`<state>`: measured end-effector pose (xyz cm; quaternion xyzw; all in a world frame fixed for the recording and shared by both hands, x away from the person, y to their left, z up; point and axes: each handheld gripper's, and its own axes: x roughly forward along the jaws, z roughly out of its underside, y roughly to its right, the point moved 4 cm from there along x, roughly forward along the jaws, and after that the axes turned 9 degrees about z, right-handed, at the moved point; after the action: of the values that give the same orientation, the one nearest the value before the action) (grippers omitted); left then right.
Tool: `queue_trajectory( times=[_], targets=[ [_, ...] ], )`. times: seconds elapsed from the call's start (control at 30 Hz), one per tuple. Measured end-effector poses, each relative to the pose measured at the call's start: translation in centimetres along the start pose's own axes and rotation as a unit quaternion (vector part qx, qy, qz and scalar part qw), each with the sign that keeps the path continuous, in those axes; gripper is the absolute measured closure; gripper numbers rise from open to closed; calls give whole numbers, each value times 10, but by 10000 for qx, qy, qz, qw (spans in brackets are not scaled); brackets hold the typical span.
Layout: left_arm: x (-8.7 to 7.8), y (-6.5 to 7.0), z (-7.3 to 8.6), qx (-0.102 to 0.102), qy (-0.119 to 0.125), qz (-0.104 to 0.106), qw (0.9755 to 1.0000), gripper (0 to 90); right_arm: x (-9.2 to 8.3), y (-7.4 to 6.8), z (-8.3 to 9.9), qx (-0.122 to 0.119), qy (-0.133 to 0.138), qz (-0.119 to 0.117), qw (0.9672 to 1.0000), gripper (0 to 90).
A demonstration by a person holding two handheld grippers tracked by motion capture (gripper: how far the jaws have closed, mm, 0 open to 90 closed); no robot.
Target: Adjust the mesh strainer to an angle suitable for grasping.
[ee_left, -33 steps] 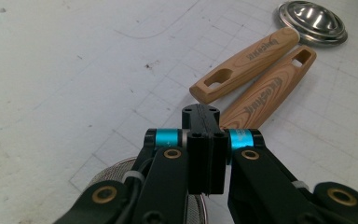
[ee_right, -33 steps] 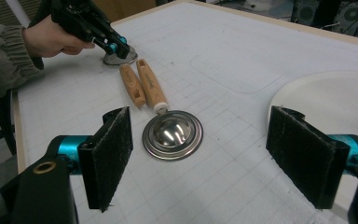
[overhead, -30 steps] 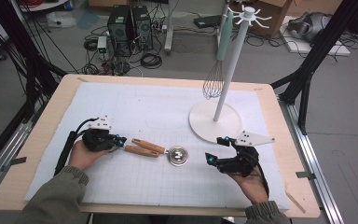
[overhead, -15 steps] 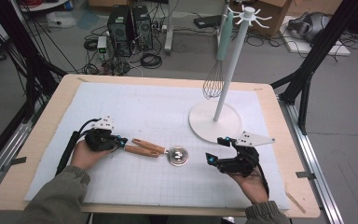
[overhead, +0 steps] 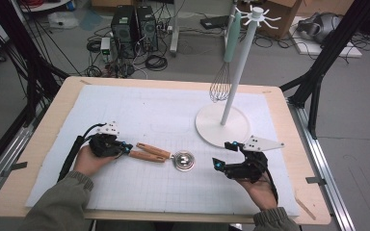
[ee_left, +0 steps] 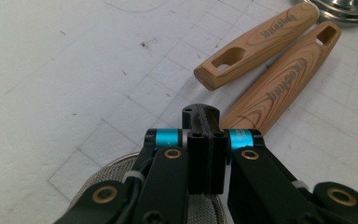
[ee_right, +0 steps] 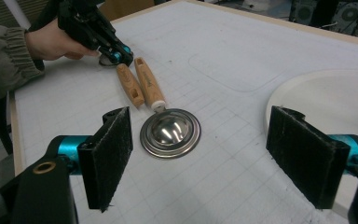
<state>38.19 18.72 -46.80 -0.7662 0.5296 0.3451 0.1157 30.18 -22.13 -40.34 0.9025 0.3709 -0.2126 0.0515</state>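
A utensil with two wooden handles (overhead: 147, 153) and a round steel head (overhead: 183, 160) lies flat on the white mat. My left gripper (overhead: 125, 148) is shut with nothing between its jaws, its tip right at the handles' near ends (ee_left: 261, 42). A patch of metal mesh (ee_left: 98, 186) shows under that gripper. My right gripper (overhead: 224, 154) stands wide open to the right of the steel head (ee_right: 170, 132), apart from it and pointing towards it. In the right gripper view the left gripper (ee_right: 116, 53) rests beside the handles (ee_right: 140, 84).
A white stand (overhead: 221, 127) with a round base and a tall pole is at the back right of the mat, and a whisk (overhead: 220, 84) hangs from its top hooks. The base (ee_right: 317, 93) lies close to my right gripper. The gridded mat (overhead: 125, 110) covers the wooden table.
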Motion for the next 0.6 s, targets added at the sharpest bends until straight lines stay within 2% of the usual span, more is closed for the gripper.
queue_trajectory(
  times=[0.3, 0.6],
  targets=[
    [4, 8, -1, 145, -127, 63, 9998, 896, 1, 0, 1, -7, -26, -16, 10000, 217],
    [6, 14, -2, 200, -188, 122, 9995, 896, 1, -1, 1, -18, -19, -6, 10000, 217]
  ],
)
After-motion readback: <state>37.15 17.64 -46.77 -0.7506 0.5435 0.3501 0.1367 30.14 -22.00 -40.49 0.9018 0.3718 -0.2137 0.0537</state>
